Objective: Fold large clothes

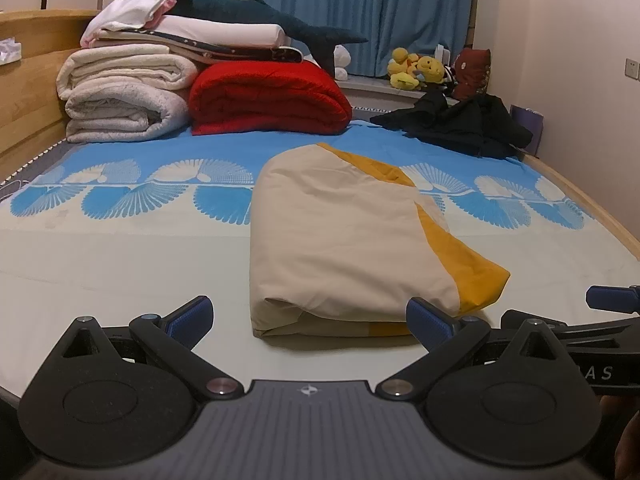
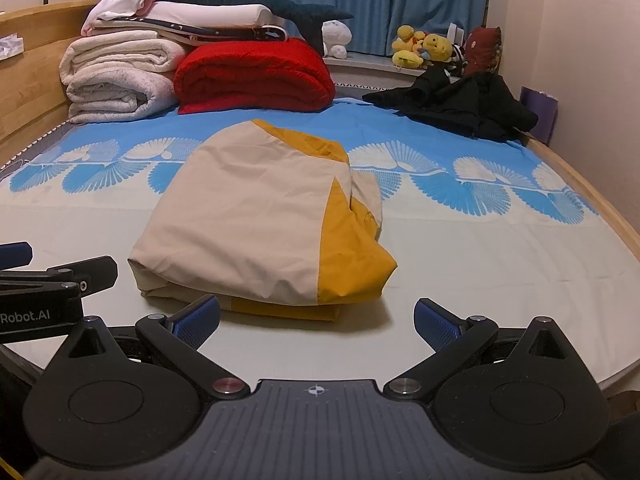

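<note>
A beige and mustard-yellow garment (image 1: 340,248) lies folded into a compact bundle on the bed, straight ahead in the left wrist view and a little left of centre in the right wrist view (image 2: 256,224). My left gripper (image 1: 310,322) is open and empty, just short of the bundle's near edge. My right gripper (image 2: 316,320) is open and empty, by the bundle's near right corner. Each gripper shows at the edge of the other's view.
The bed sheet (image 1: 120,248) is pale with blue fan patterns. Folded white blankets (image 1: 124,92) and a red blanket (image 1: 268,100) are stacked at the head. A black garment pile (image 1: 464,124) lies far right. Plush toys (image 1: 416,68) sit on the sill. A wooden bed frame (image 2: 616,216) runs along the right.
</note>
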The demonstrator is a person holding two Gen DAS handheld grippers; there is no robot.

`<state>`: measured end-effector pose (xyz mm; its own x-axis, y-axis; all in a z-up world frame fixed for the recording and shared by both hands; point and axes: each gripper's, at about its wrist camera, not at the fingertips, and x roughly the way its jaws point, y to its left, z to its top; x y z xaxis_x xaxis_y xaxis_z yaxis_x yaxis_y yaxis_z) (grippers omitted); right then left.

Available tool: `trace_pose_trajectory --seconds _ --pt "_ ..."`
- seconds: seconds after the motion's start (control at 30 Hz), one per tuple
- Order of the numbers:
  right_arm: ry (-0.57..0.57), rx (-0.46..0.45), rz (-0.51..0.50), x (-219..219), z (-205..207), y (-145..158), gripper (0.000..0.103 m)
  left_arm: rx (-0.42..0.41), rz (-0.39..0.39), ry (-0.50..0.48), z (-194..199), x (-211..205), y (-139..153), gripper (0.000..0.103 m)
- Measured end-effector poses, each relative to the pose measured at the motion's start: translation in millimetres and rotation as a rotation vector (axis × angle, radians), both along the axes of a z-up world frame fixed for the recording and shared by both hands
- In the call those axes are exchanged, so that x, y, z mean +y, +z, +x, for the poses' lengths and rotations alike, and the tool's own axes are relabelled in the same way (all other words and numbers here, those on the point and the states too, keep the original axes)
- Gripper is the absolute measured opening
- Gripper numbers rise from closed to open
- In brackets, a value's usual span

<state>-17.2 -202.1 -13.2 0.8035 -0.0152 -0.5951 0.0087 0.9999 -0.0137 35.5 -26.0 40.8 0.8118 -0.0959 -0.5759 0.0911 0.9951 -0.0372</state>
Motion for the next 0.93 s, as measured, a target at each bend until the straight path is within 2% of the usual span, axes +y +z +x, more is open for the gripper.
trace_pose_trajectory --seconds 0.93 --pt "-0.006 0.007 -0.002 -1.9 1.7 -2.2 0.102 0.006 -0.006 -0.015 1.0 3.7 -1.5 0.103"
